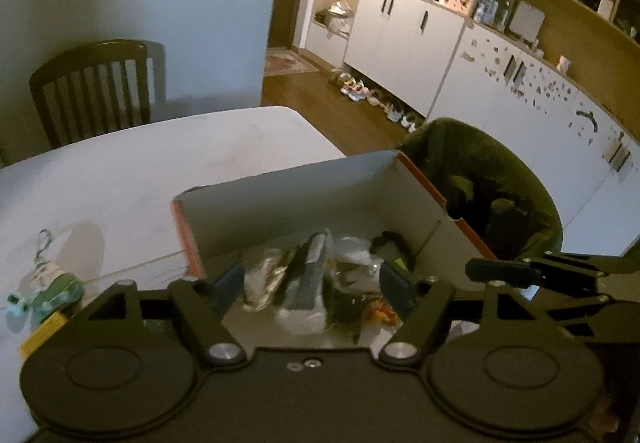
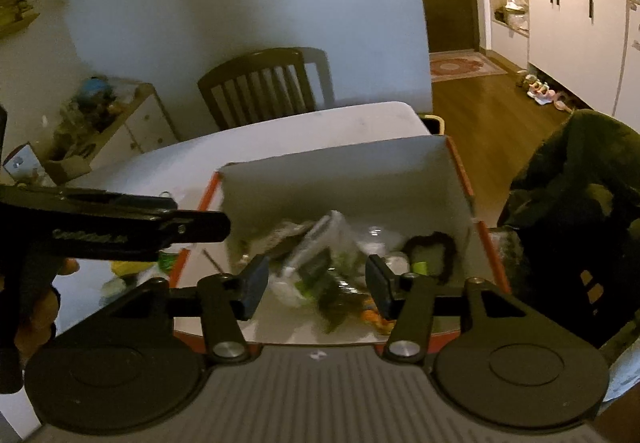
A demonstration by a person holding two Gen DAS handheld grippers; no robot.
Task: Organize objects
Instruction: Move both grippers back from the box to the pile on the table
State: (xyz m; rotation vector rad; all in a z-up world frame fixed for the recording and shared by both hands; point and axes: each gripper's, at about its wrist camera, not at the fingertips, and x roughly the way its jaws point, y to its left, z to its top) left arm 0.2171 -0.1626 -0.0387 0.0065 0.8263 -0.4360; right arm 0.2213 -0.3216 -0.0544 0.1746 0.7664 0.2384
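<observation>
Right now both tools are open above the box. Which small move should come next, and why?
Probably swing the left tool left toward the green keychain toy on the table. It lies outside the box, beside a yellow item, while the other things are already inside, and the tool is open with nothing in it.

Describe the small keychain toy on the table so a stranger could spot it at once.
Start at the white table and find the orange-edged box. Outside its left wall lies the keychain toy, mint green and white with a metal clip, beside a yellow block; everything else sits inside the box.
</observation>
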